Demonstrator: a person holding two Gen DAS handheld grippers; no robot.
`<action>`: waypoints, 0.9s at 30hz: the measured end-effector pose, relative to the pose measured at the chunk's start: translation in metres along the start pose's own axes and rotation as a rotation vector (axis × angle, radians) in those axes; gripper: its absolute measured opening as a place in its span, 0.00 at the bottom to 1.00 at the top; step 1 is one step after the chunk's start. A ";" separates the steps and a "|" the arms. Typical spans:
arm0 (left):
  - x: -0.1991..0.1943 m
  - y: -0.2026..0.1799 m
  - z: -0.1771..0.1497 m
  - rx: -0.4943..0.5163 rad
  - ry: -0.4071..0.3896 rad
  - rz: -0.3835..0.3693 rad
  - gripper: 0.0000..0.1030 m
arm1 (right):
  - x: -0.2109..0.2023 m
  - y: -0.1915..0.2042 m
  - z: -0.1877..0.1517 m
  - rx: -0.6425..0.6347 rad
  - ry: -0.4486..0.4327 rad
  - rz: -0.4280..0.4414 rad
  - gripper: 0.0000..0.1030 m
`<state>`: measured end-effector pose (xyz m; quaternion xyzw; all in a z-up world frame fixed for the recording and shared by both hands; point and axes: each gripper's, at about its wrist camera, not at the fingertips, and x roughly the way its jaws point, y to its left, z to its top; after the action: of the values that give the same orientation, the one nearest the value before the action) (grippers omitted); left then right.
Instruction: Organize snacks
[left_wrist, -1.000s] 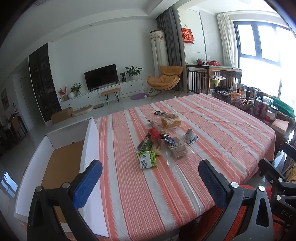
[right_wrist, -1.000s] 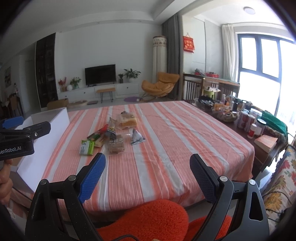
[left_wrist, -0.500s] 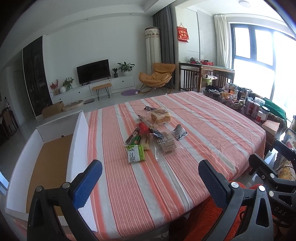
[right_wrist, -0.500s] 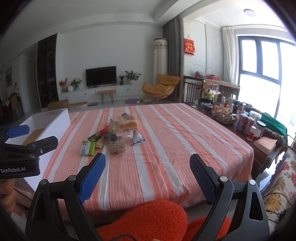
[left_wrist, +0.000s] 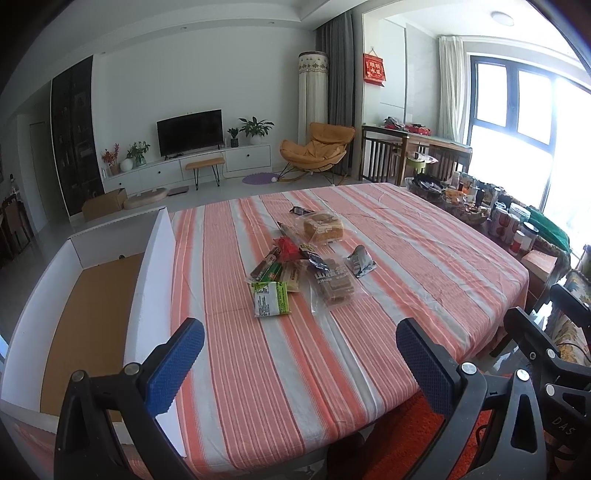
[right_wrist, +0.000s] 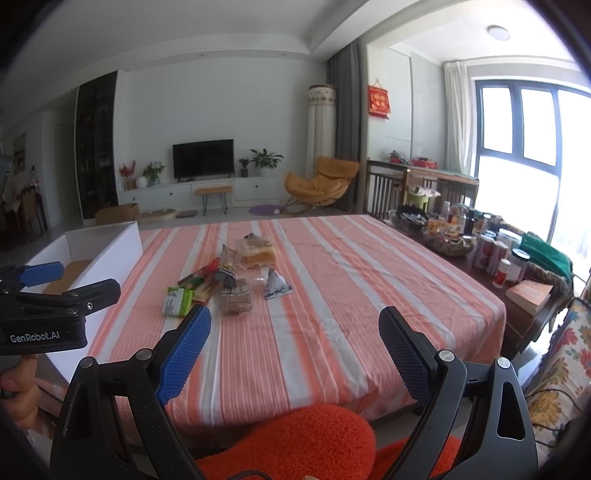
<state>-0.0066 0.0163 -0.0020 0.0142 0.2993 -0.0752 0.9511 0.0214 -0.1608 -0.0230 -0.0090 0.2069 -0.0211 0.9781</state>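
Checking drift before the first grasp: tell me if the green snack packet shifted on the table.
No. The green snack packet keeps its place beside the clear cracker bag; only the camera moved.

Both wrist views look forward from the near edge of the orange-and-white striped tablecloth (left_wrist: 388, 266), well back from it; the right view sits further right. Both share the pile of wrapped snack packets (right_wrist: 225, 284).

both grippers are held up side by side. the left gripper (left_wrist: 300, 363) has its blue-padded fingers (left_wrist: 173, 363) spread wide, nothing between them. the right gripper (right_wrist: 293, 356) is spread just as wide and empty too. a hand (right_wrist: 16, 387) grips the left one's handle from below.
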 end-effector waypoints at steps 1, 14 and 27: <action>0.001 0.000 -0.001 0.000 0.002 -0.002 1.00 | 0.001 0.000 0.000 -0.001 0.003 0.001 0.92; 0.007 -0.002 -0.001 -0.003 0.030 0.003 1.00 | 0.000 -0.002 0.001 0.015 -0.006 0.000 0.92; 0.030 0.000 -0.010 0.012 0.139 0.037 1.00 | 0.006 -0.006 -0.001 0.028 0.015 0.002 0.92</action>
<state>0.0122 0.0131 -0.0277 0.0305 0.3639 -0.0580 0.9291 0.0263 -0.1667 -0.0259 0.0049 0.2139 -0.0233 0.9766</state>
